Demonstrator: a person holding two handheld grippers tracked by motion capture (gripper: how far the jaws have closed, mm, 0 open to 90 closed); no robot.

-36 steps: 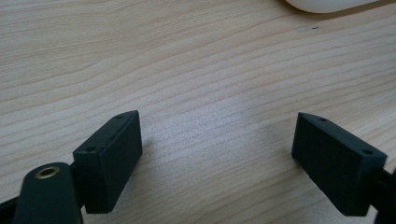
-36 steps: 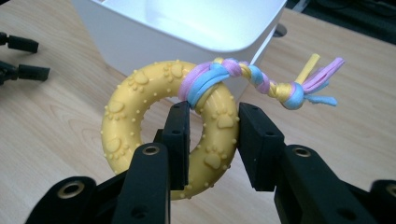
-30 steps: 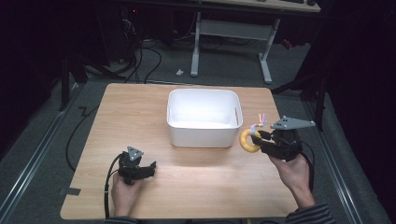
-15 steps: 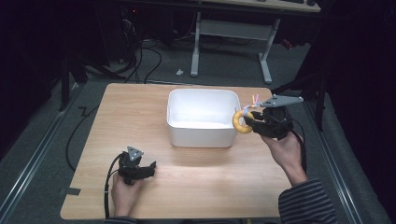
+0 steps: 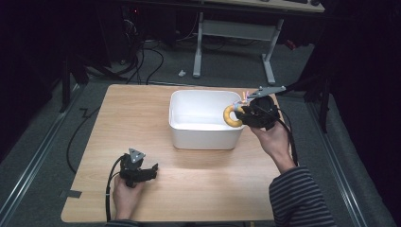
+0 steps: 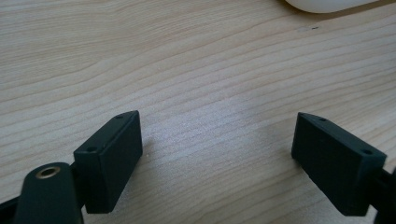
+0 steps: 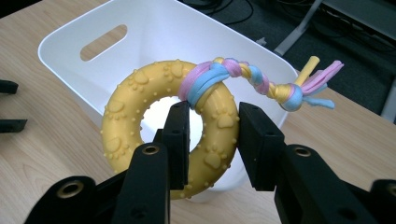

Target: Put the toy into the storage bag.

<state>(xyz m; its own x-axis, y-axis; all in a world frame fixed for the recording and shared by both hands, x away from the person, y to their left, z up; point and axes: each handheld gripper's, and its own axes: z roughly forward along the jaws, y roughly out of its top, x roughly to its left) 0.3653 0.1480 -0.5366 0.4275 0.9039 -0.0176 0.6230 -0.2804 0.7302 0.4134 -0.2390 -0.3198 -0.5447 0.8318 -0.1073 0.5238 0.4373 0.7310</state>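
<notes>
Bumpy rubber ring, plastic bin, wood table

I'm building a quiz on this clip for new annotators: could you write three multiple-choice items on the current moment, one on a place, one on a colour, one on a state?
1. Where is the ring toy?
A. Lying on the floor
B. Held at the white bin's right rim
C. Under the left gripper

2. What colour is the ring?
A. Yellow
B. Green
C. Black

3. How do the left gripper's jaws stand?
A. Shut on a rope
B. Shut on the ring
C. Open, with nothing between them

Answers:
1 B: the high view shows the right gripper holding the toy at the bin's right edge, above the table.
2 A: the right gripper view shows a yellow ring with paw prints and a pink, blue and yellow braided rope tied on.
3 C: the left gripper view shows bare wood between the spread jaws.
</notes>
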